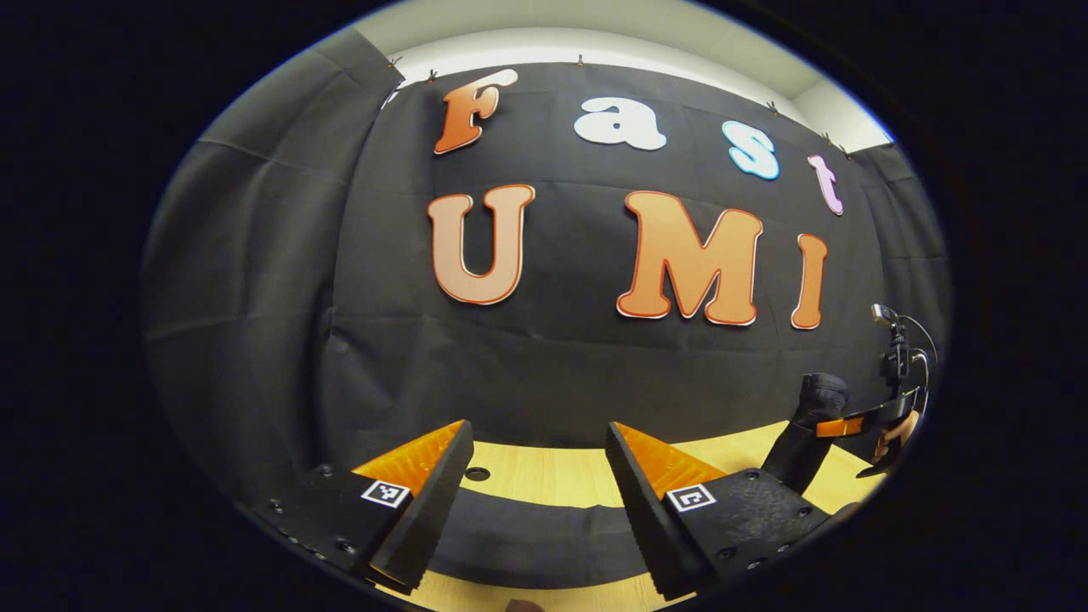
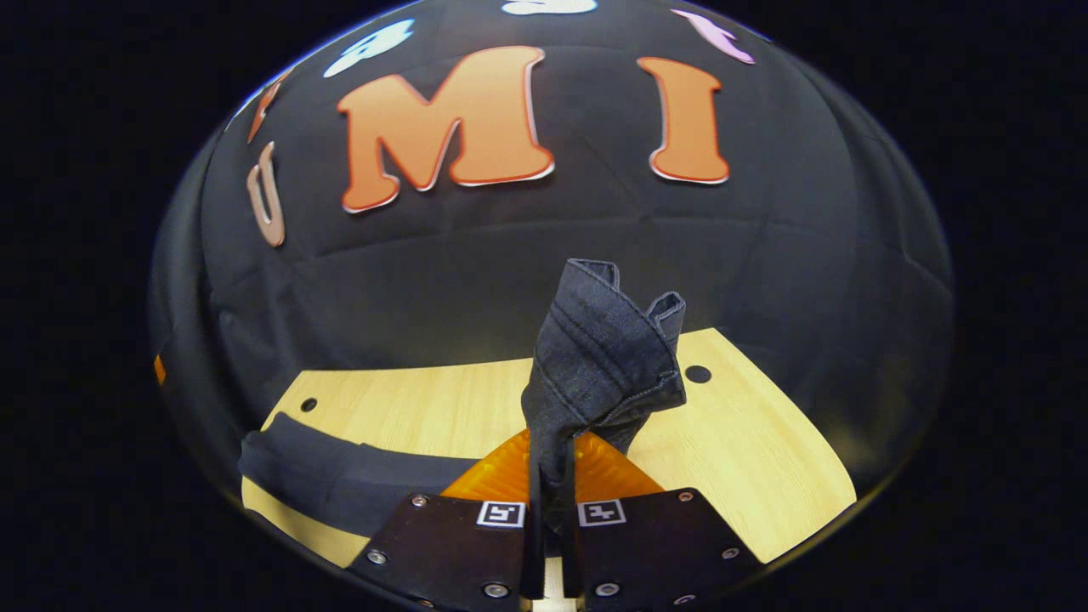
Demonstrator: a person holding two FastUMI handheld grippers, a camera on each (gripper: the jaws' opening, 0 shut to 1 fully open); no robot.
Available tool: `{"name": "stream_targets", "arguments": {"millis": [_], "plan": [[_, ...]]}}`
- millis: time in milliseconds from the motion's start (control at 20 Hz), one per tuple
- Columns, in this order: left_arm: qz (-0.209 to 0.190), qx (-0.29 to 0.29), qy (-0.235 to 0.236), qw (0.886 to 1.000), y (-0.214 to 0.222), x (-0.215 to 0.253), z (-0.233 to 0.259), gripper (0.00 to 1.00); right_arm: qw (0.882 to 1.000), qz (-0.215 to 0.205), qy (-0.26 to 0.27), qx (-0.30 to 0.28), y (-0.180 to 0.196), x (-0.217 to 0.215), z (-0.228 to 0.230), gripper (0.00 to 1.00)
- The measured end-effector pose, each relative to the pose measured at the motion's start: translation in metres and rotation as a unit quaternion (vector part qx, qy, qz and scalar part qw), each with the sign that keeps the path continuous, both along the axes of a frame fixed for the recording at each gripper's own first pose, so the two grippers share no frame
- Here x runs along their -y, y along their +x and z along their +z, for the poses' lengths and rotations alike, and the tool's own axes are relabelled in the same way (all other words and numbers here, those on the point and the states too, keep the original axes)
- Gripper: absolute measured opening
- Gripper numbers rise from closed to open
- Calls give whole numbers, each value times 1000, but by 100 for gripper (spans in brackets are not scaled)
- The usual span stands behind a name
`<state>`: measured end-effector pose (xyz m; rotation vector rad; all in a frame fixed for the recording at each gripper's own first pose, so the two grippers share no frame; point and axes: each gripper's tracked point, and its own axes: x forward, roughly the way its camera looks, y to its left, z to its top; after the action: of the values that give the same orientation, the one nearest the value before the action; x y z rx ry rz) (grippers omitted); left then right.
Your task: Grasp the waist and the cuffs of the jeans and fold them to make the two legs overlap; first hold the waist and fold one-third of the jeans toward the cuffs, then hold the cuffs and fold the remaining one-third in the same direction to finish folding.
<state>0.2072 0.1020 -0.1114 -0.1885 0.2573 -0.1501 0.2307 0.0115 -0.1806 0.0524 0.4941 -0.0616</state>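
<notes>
Left gripper view: left gripper (image 1: 537,476) has its fingers spread wide with nothing between them, hovering just above the tabletop (image 1: 544,480). A dark band of the jeans (image 1: 527,531) lies flat on the wood directly below and between the fingers, long axis running across the view. Far right, the right gripper (image 1: 880,421) sits in a hand (image 1: 894,435), with a dark end of denim standing up from it.

Right gripper view: the right gripper's fingers are closed tight, pinching a bunched end of the jeans; it looks like a stitched hem, but cuff or waist I can't tell. The fabric stands up from the fingers, lifted clear of the tabletop. The rest of the garment trails off to the left as a flat dark strip on the wood.

Judgement: the left gripper is nearer the flat end and only needs to drop straight down and close on it. The denim looks dark, stiff and heavy, holding its folds; thick layers could slip out of a shallow pinch.
</notes>
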Motion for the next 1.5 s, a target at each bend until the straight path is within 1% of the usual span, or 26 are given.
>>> {"name": "stream_targets", "arguments": {"millis": [150,300,500,600,650,700,750,800,850,900,1000,1050,1100,1150,1200,1300,1350,1400,1450,1500], "plan": [[12,-11,-1,1000,-1,-15,-10,94,999,38,-21,-8,-6,-33,-6,8],[23,-19,-3,1000,0,-27,-16,94,997,67,-24,-19,-5,-61,-19,8],[41,-38,-6,998,-2,-44,-32,94,993,102,-16,-56,-12,-101,-57,8],[49,-51,-11,997,-2,-51,-39,94,989,123,-10,-87,-22,-116,-79,13],[53,-60,-13,997,-2,-54,-46,94,986,130,-5,-100,-26,-124,-89,19],[62,-71,-14,995,-2,-60,-53,94,984,136,1,-115,-29,-133,-99,21],[75,-85,-17,993,-3,-67,-62,94,981,144,9,-128,-35,-141,-106,28],[85,-101,-22,991,-3,-72,-70,95,979,150,16,-139,-38,-149,-112,31],[90,-118,-28,989,-5,-74,-79,98,977,158,21,-145,-42,-153,-114,42],[97,-135,-32,986,-7,-78,-88,98,975,164,28,-146,-45,-159,-113,47],[107,-168,-41,979,-10,-87,-108,98,974,172,41,-144,-48,-167,-110,70],[109,-188,-50,975,-9,-90,-116,98,975,168,44,-141,-48,-166,-106,82],[110,-205,-65,970,-7,-91,-124,97,975,162,49,-140,-46,-165,-103,87],[110,-230,-81,964,-7,-92,-134,97,977,156,53,-137,-45,-163,-100,92],[112,-259,-93,955,-6,-96,-146,97,979,151,54,-130,-42,-161,-93,93],[129,-325,-106,931,-7,-109,-173,97,982,139,53,-115,-40,-154,-81,93],[137,-358,-117,916,-9,-118,-191,97,984,132,52,-107,-39,-150,-74,93],[142,-389,-140,899,-11,-123,-207,97,986,127,49,-101,-40,-145,-68,93],[143,-423,-168,879,-12,-125,-218,98,987,121,43,-96,-40,-142,-64,93],[146,-453,-192,858,-13,-126,-231,95,989,115,37,-90,-41,-137,-61,94]]}}
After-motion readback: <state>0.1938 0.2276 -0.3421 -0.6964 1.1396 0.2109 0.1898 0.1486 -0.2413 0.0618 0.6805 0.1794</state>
